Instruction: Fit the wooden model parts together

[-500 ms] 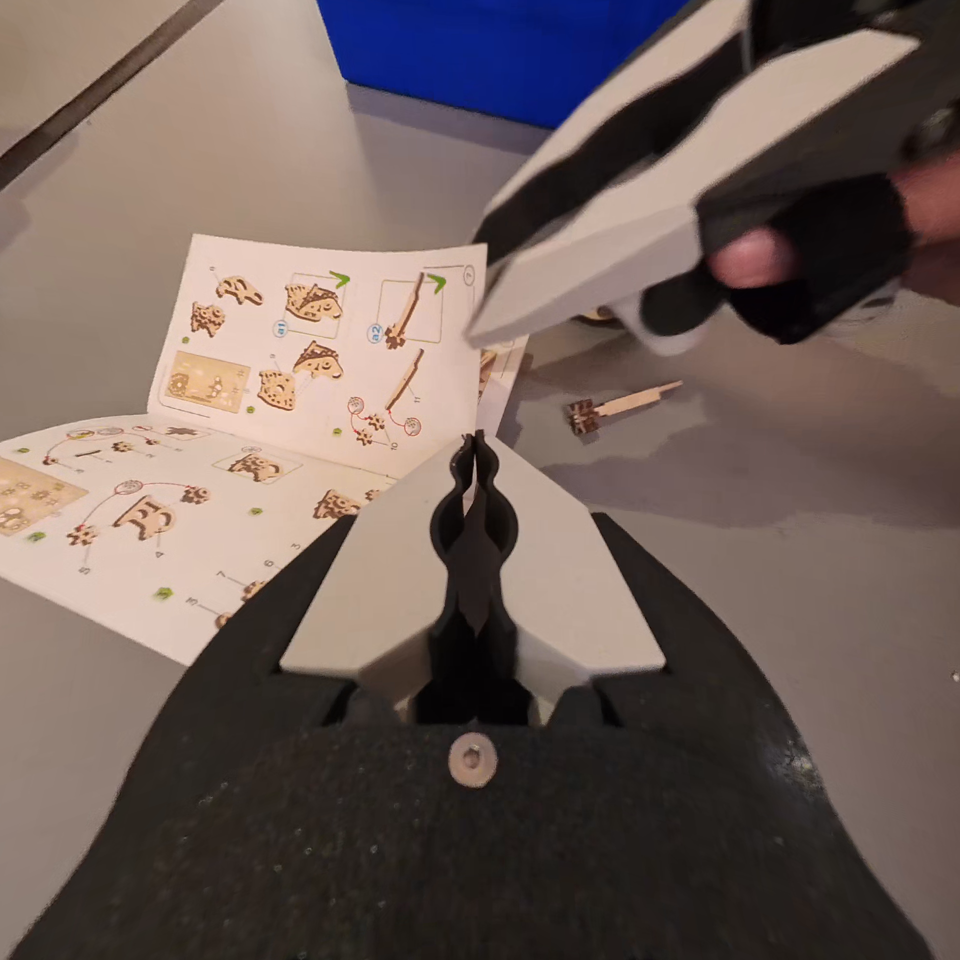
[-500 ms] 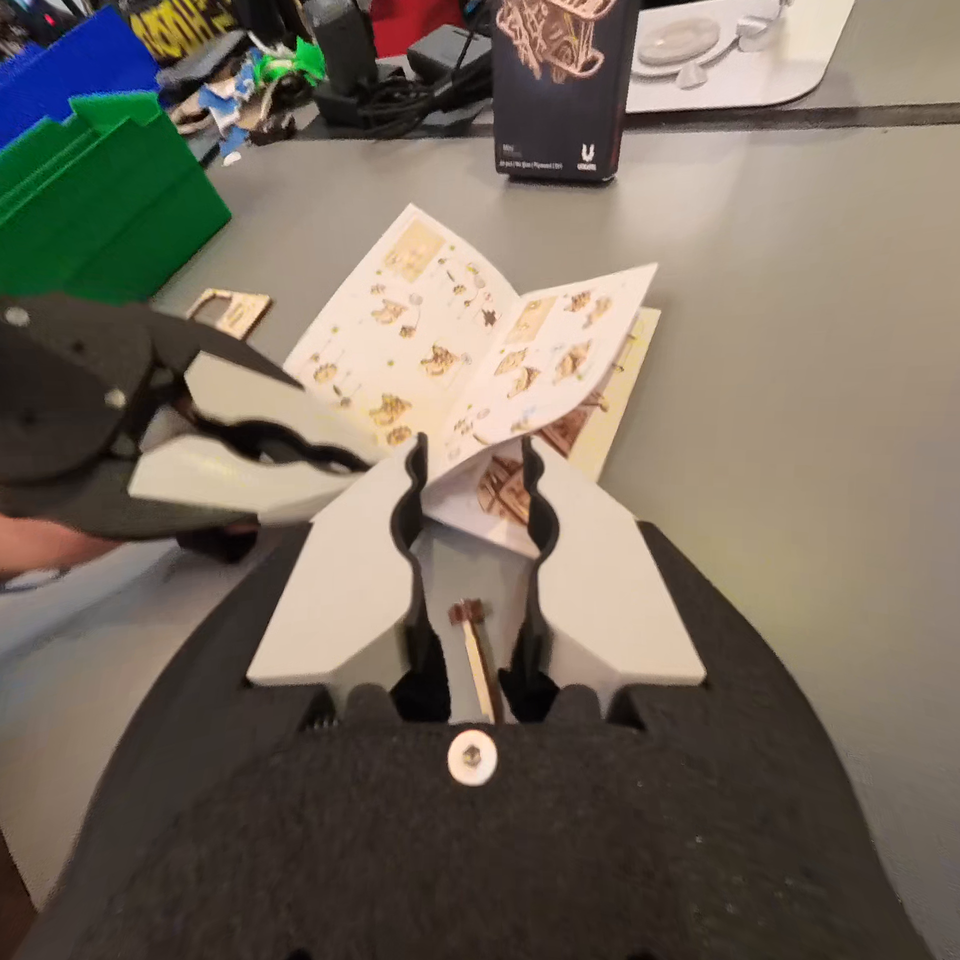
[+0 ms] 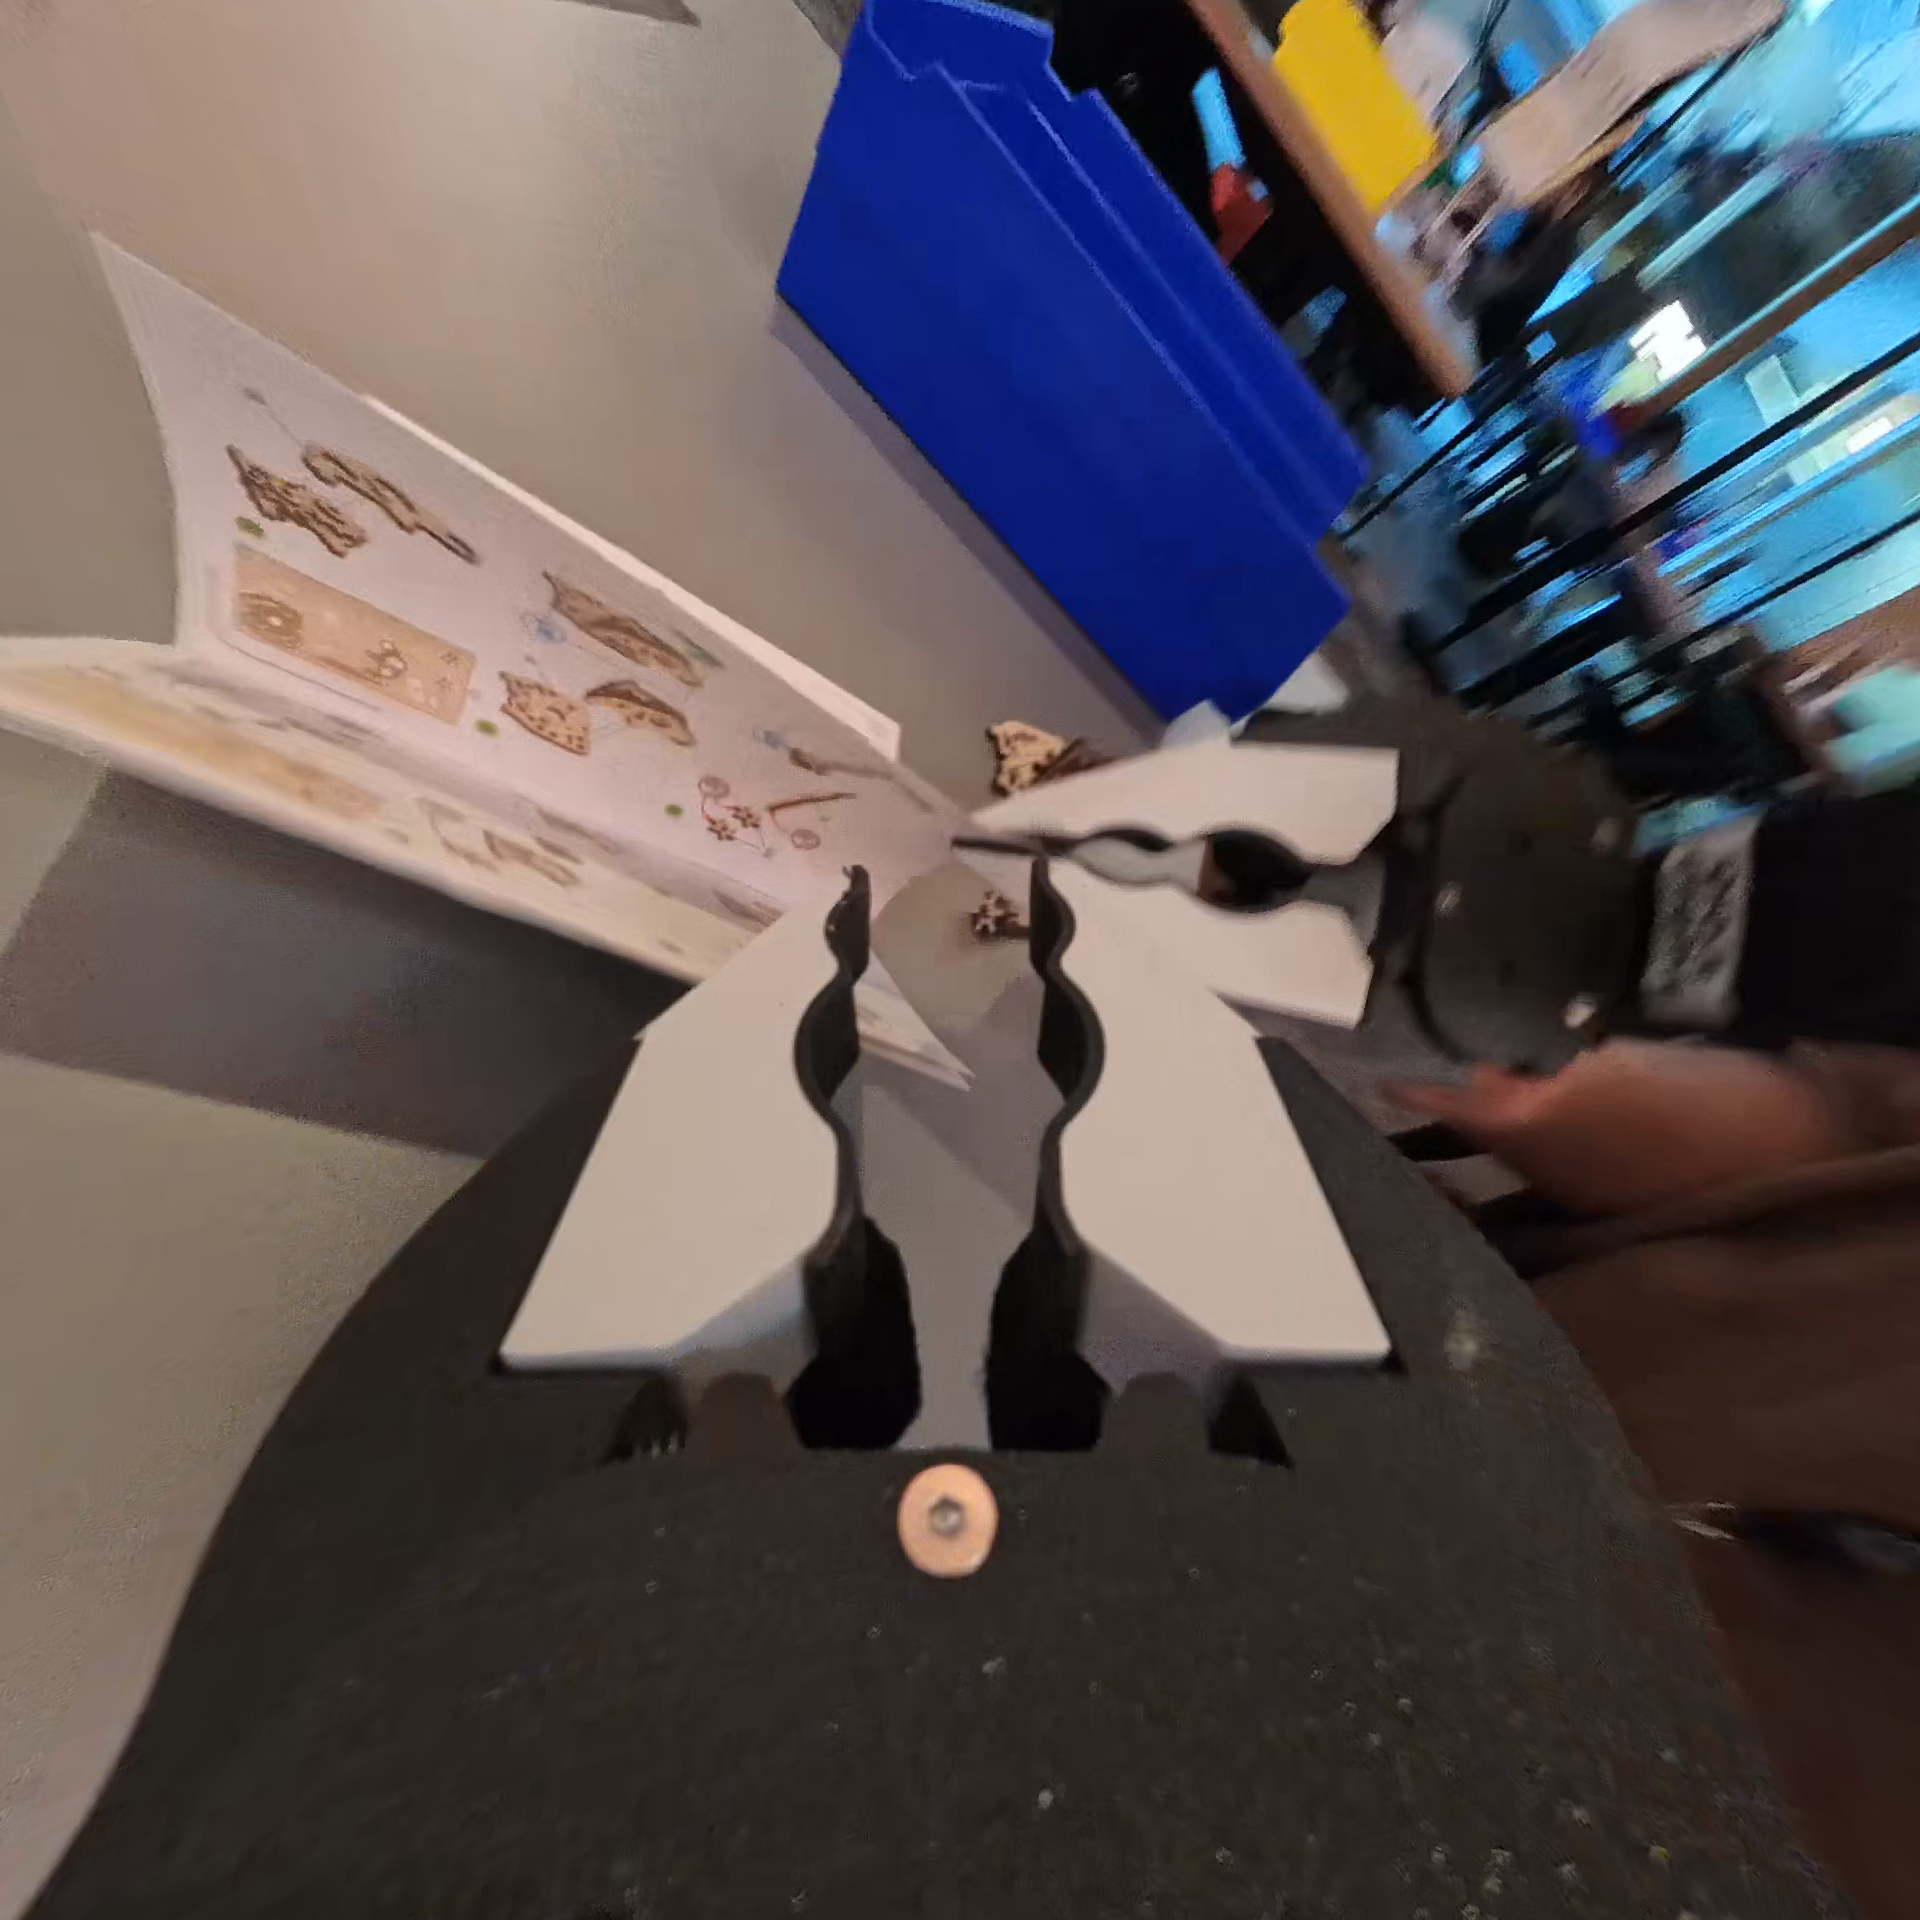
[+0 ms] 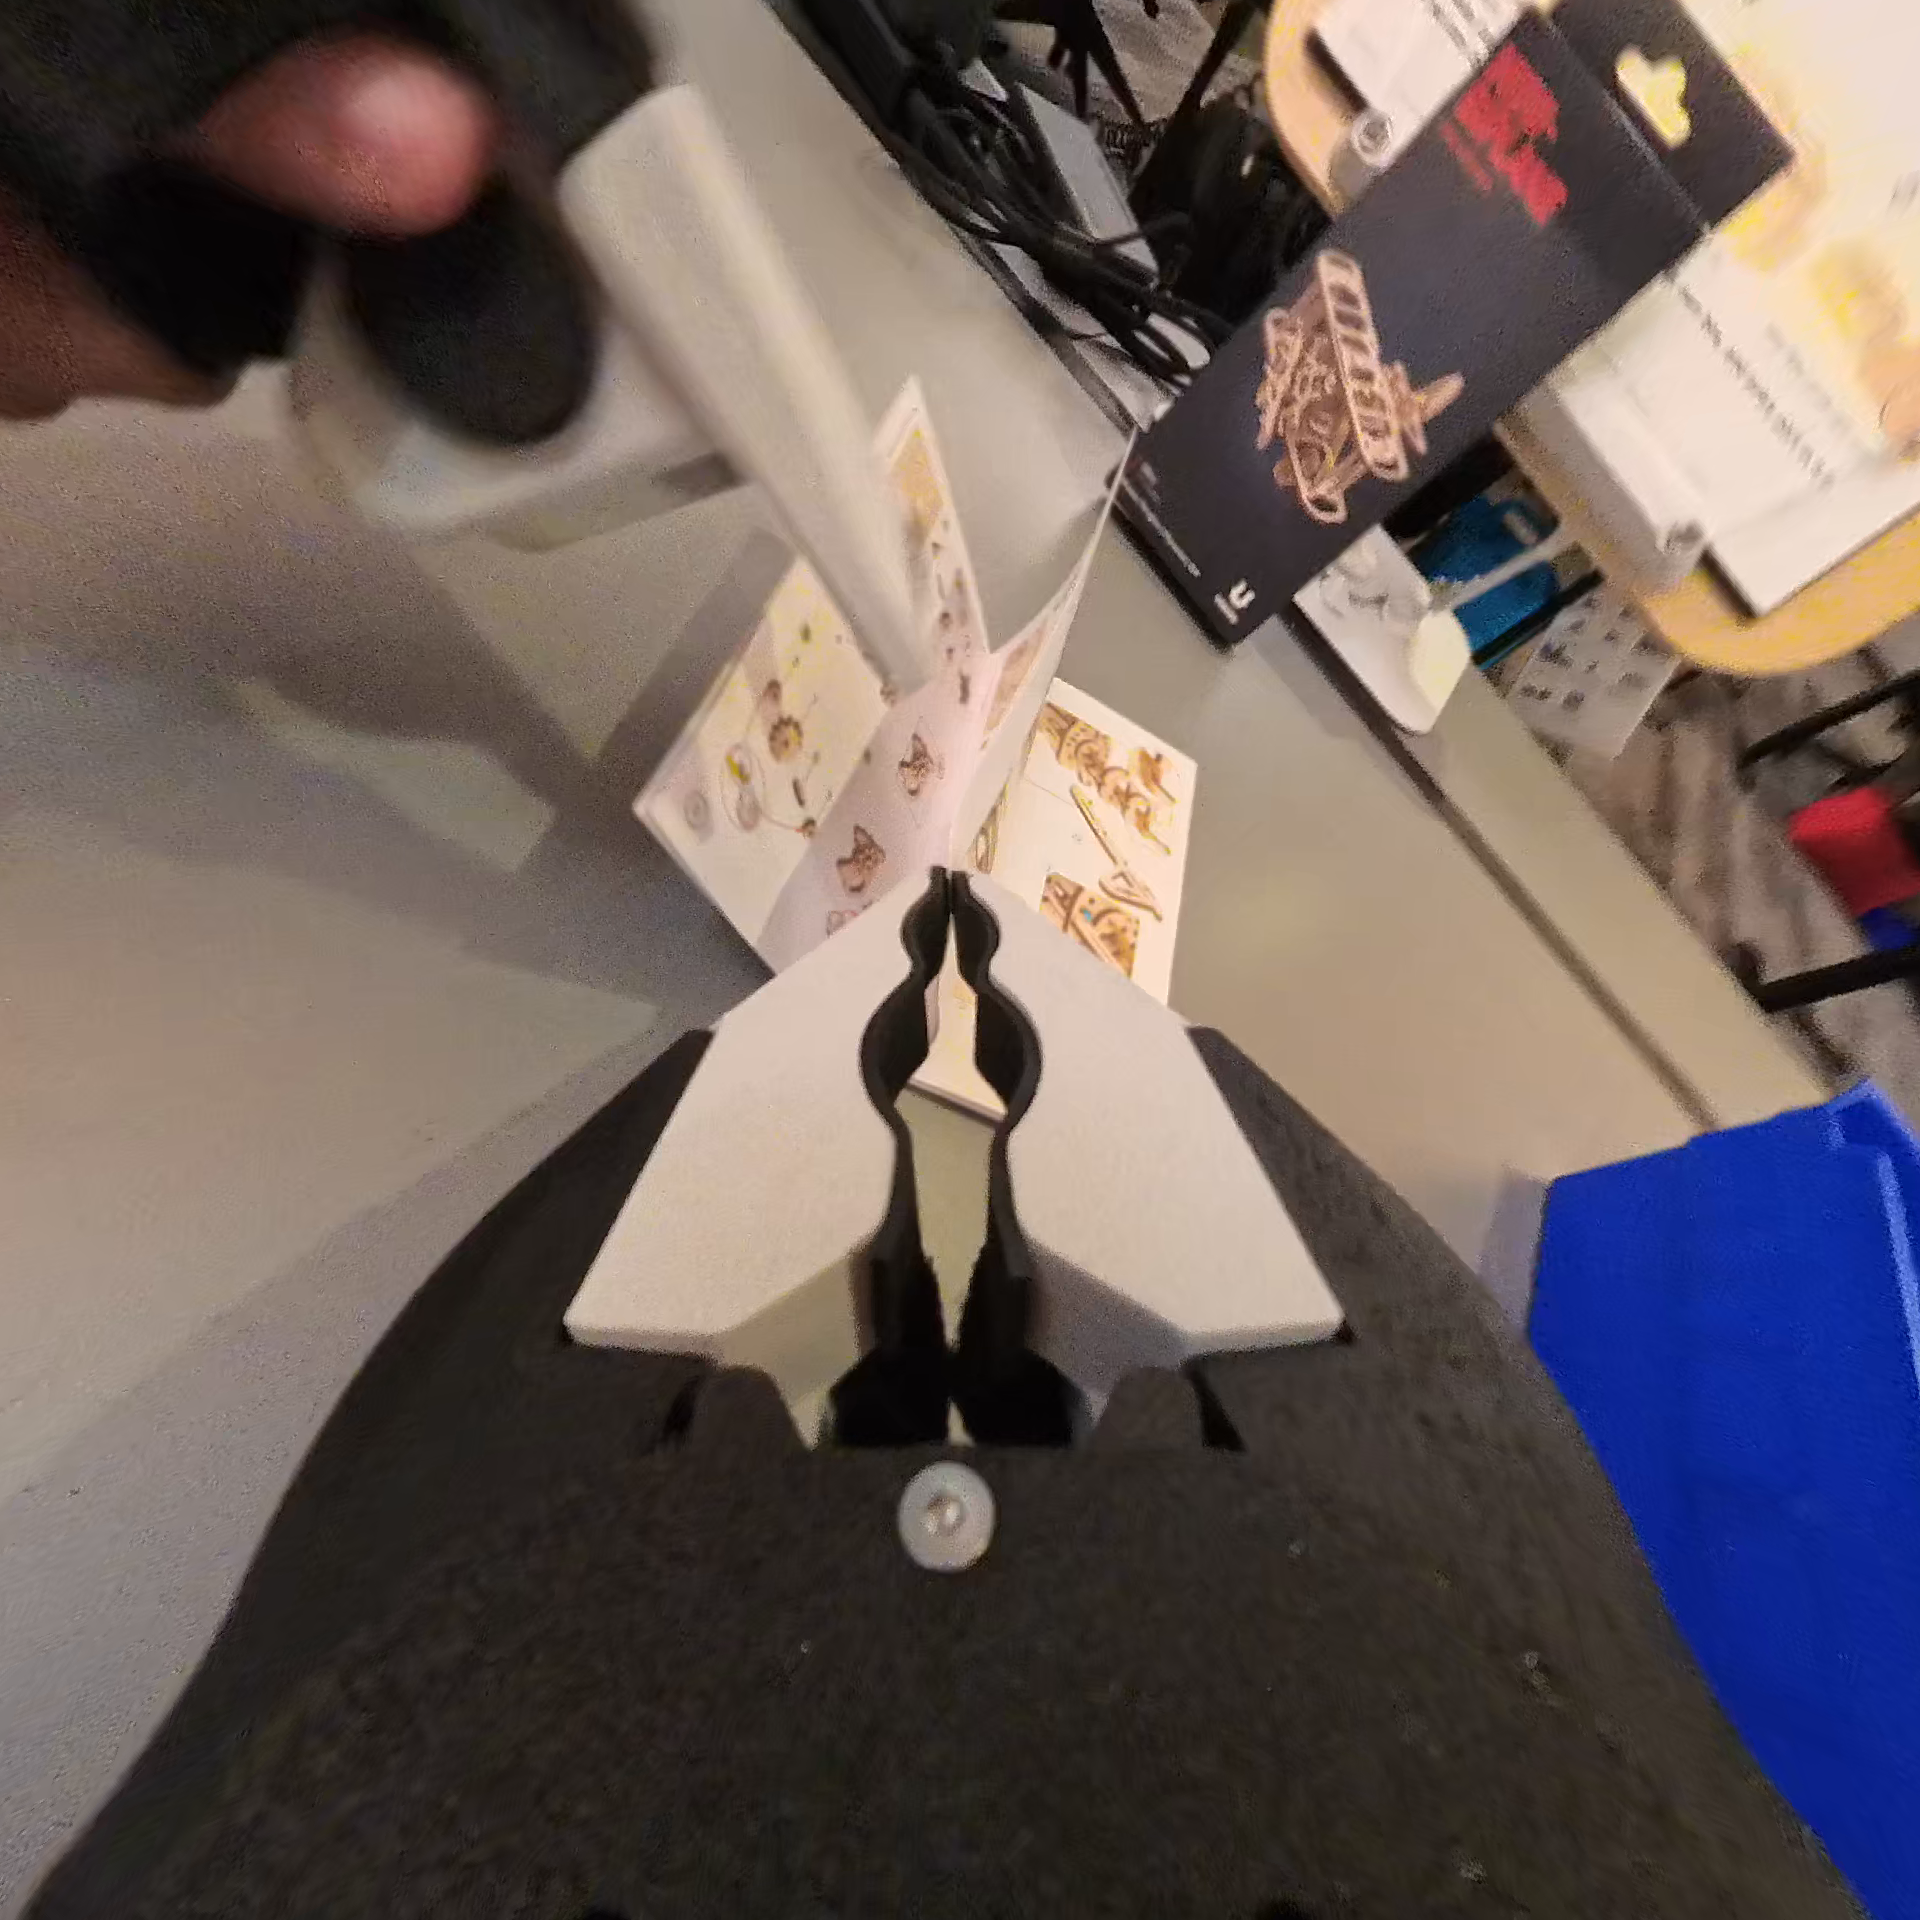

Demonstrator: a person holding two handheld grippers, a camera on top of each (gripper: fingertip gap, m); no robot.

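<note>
An open instruction booklet (image 3: 468, 644) lies on the grey table. My right gripper (image 4: 948, 883) is shut on the edge of one booklet page (image 4: 1039, 665) and holds that page up off the booklet. It also shows in the left wrist view (image 3: 971, 836), coming in from the right. My left gripper (image 3: 945, 904) is open and empty, its jaws on either side of a small toothed wooden part (image 3: 992, 920) that lies on the table beyond them. A larger wooden piece (image 3: 1023, 753) lies behind the lifted page. In the right wrist view my left gripper (image 4: 896, 665) points down at the booklet (image 4: 1112, 800).
A blue bin (image 3: 1039, 343) stands on the table just past the booklet, and it shows at the right in the right wrist view (image 4: 1745, 1455). A dark model box (image 4: 1455, 312) stands behind the booklet. Cables and clutter lie at the table's far edge.
My left gripper has opened. My right gripper has shut on a booklet page and lifted it. Both grippers have turned and moved, so both views are tilted.
</note>
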